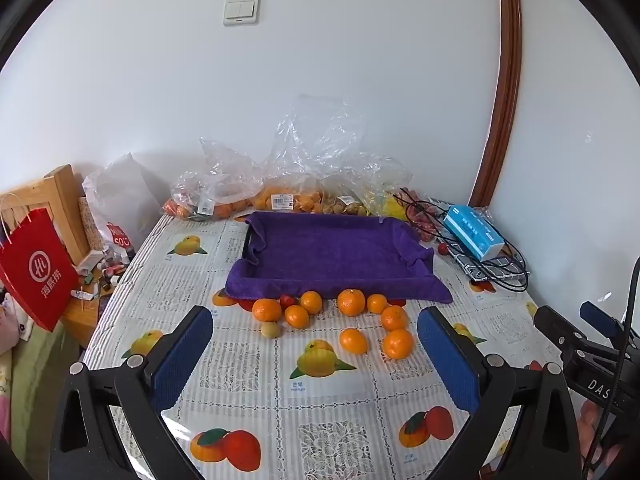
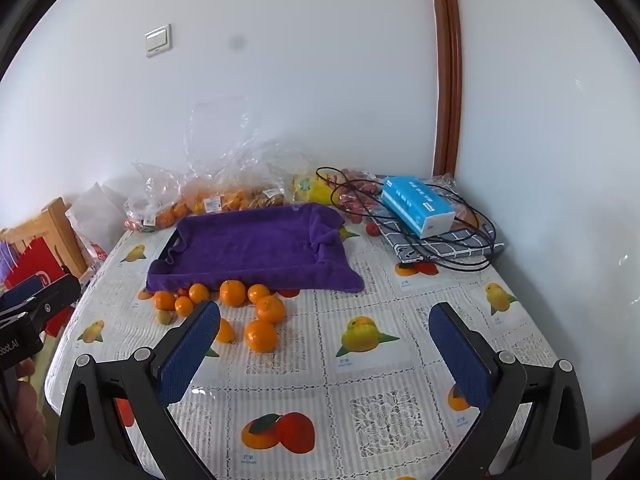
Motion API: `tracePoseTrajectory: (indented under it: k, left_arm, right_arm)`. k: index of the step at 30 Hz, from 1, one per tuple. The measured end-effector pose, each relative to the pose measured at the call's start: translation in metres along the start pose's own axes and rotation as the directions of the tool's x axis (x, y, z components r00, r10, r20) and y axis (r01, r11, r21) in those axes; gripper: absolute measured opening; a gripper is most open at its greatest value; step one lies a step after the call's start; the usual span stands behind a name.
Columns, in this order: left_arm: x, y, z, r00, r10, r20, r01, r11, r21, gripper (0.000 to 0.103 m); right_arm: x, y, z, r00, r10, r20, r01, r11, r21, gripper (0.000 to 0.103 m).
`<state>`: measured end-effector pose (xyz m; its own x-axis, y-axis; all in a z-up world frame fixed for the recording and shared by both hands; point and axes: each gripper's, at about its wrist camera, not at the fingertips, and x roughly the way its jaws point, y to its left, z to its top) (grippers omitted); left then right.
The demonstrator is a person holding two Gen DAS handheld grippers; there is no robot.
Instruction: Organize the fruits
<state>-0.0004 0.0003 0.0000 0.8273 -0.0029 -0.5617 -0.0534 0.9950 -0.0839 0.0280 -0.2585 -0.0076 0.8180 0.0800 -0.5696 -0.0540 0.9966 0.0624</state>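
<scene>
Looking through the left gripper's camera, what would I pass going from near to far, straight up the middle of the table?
Bare patterned tablecloth between the open hand-held gripper → loose oranges → purple towel-lined tray → clear bags of fruit → white wall with light switch.

Both pairs of black tongs, left tongs and right tongs, carry dark blue textured pads. Beneath them the counter wears a white lace-patterned plastic cloth printed with yellow mangoes and orange-red persimmons with green leaves. Ahead of the left tongs lie bright orange round tangerines, one small red fruit and one dull yellow-brown small fruit. Beyond them spreads a deep purple terry towel. Farther right of it sits a light blue tissue pack on a grey-and-white checked cloth. Far left of the left tongs hangs a red paper bag with white print.
</scene>
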Motion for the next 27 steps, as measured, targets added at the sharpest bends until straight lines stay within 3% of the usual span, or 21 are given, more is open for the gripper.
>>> tracePoseTrajectory:
  k: [27]
  left_arm:
    - [-0.003, 0.004, 0.0, 1.0, -0.005, 0.004, 0.005, 1.0, -0.004, 0.102]
  right_arm:
    - [-0.01, 0.012, 0.0, 1.0, -0.006, 0.002, 0.006, 1.0, -0.018, 0.103]
